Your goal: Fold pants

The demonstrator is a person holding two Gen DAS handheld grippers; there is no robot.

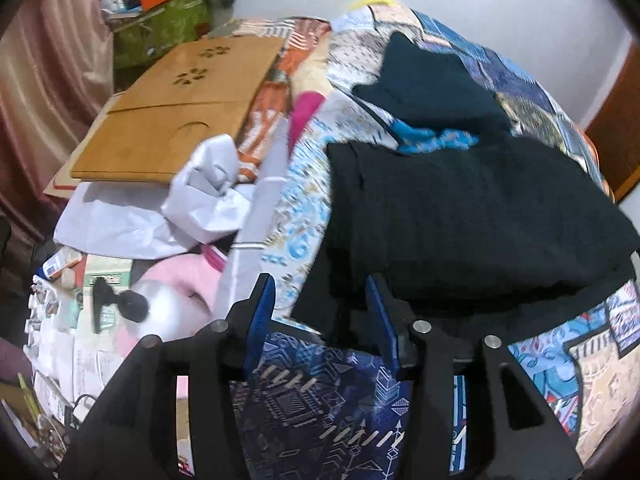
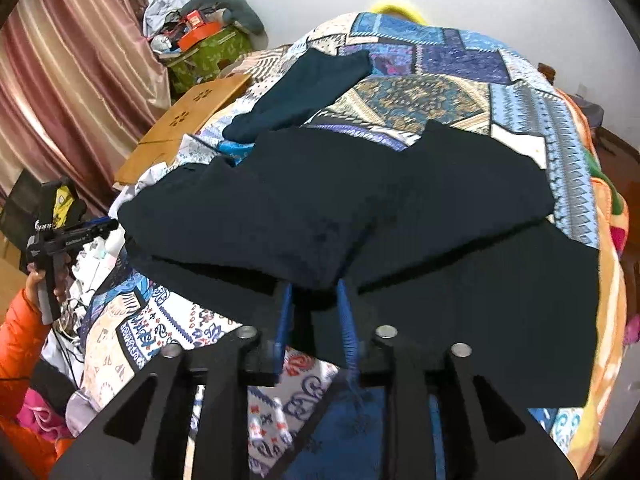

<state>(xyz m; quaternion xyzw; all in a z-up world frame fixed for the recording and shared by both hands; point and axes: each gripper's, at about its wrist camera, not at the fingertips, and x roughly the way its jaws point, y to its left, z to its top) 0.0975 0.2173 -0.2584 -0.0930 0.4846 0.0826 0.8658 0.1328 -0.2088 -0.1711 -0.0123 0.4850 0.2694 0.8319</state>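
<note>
A green box (image 2: 208, 56) past the bed's far left corner is piled with an orange tin and other small things. A flat wooden board (image 1: 176, 116) lies by the bed's left edge, next to crumpled white paper (image 1: 208, 196). The dark, soft pants (image 2: 340, 200) lie folded over on the patchwork quilt (image 2: 440, 92), near the bed's front edge. The left claw (image 1: 320, 304) is partly open and holds nothing. The right claw (image 2: 314, 300) is a little open, the pants' fold just above its blue tips, not gripped.

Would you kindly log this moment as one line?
pants: folded on quilt | left gripper: open | right gripper: open
</note>
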